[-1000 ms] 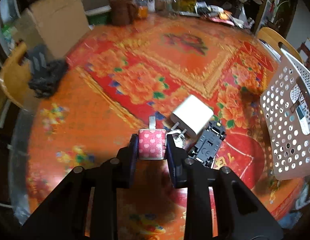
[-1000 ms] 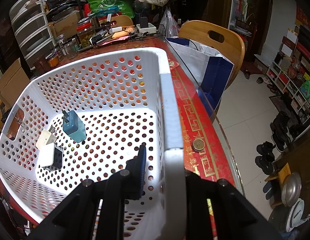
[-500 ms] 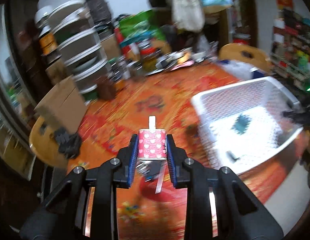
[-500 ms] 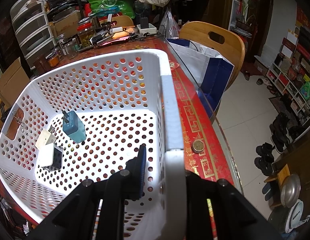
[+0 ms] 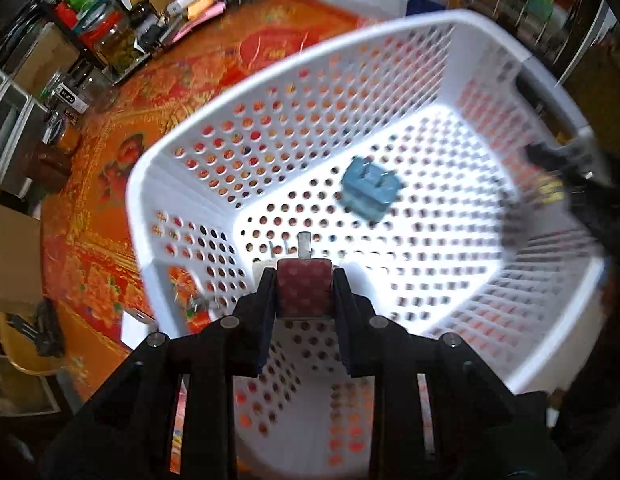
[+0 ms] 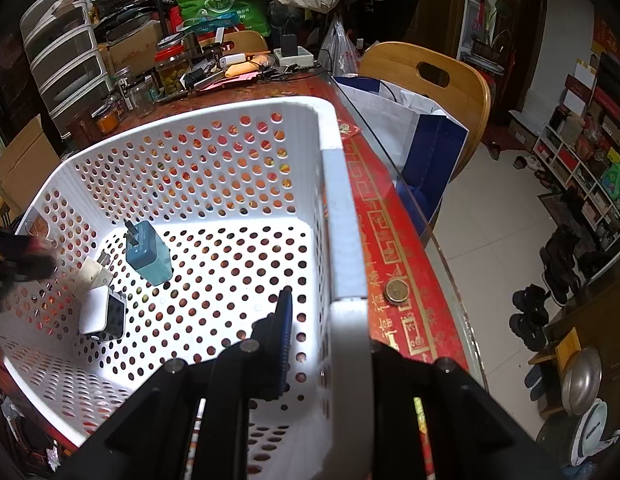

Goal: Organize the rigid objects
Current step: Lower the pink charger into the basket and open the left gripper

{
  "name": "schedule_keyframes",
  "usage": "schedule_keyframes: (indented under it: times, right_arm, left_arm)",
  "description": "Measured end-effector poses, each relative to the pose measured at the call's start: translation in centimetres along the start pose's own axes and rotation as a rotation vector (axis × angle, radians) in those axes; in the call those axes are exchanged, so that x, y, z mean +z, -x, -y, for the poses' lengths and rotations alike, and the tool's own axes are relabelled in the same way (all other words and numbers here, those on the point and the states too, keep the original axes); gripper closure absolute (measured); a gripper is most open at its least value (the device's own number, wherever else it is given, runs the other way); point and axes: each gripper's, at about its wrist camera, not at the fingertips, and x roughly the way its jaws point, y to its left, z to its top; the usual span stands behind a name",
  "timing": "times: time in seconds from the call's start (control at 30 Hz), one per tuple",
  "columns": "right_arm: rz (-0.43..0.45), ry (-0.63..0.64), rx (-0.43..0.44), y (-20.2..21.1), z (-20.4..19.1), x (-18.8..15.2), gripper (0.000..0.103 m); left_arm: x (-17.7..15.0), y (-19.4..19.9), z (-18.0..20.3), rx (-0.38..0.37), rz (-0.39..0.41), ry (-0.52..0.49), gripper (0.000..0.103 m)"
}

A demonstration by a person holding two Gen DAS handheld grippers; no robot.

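Observation:
My left gripper (image 5: 304,280) is shut on a pink heart-patterned charger (image 5: 304,289), prongs forward, held above the inside of the white perforated basket (image 5: 269,72). A teal charger (image 5: 370,192) lies on the basket floor; it also shows in the right wrist view (image 6: 149,256), beside a white charger (image 6: 94,311) and a cream plug (image 6: 93,276). My right gripper (image 6: 330,320) is shut on the basket's right rim (image 6: 338,216). The left gripper enters the right wrist view, blurred, at the far left (image 6: 25,260).
The basket stands on a red floral tablecloth (image 5: 109,208) near the table's right edge. Jars (image 6: 171,72) and clutter line the far side. A coin (image 6: 397,291) lies beside the basket. A wooden chair (image 6: 434,80) with a bag stands beyond the edge.
My left gripper has lifted the pink charger off the table and swung right, over the basket. The right gripper has kept its hold on the rim.

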Motion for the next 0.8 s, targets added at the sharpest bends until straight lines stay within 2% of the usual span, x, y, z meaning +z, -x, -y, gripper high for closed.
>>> schedule_keyframes:
  times: [0.17,0.33,0.5,0.67,0.7,0.73,0.77,0.8]
  right_arm:
    - [-0.008,0.008,-0.002,-0.1,-0.1,0.0,0.086]
    - [-0.007,0.005,0.002,-0.1,-0.1,0.0,0.086]
    - [-0.006,0.005,0.001,-0.1,-0.1,0.0,0.086]
    - [-0.008,0.004,0.001,-0.2,-0.1,-0.1,0.086]
    - [-0.009,0.004,0.002,-0.2,-0.1,-0.1,0.086]
    - [-0.009,0.004,0.002,-0.2,-0.1,-0.1,0.086]
    - [-0.008,0.004,0.002,-0.2,-0.1,-0.1,0.086]
    - [-0.008,0.004,0.002,-0.2,-0.1,-0.1,0.086]
  left_arm:
    - [1.1,-2.0,0.2,0.039,-0.071,0.006,0.078]
    - [1.6,-3.7,1.6,0.069,-0.109,-0.046,0.078]
    - [1.7,-5.3,2.5,0.038,-0.146,-0.047,0.078]
    - [2.6,-6.4,1.4,0.016,-0.148,-0.045,0.077]
    - [2.6,-6.1,1.4,0.016,-0.128,-0.062,0.07]
    - [2.5,-5.1,1.3,0.022,-0.077,-0.075,0.056]
    - [2.3,-3.9,0.9,0.028,-0.024,-0.071,0.049]
    - [1.8,-2.2,0.4,0.023,0.041,-0.057,0.036]
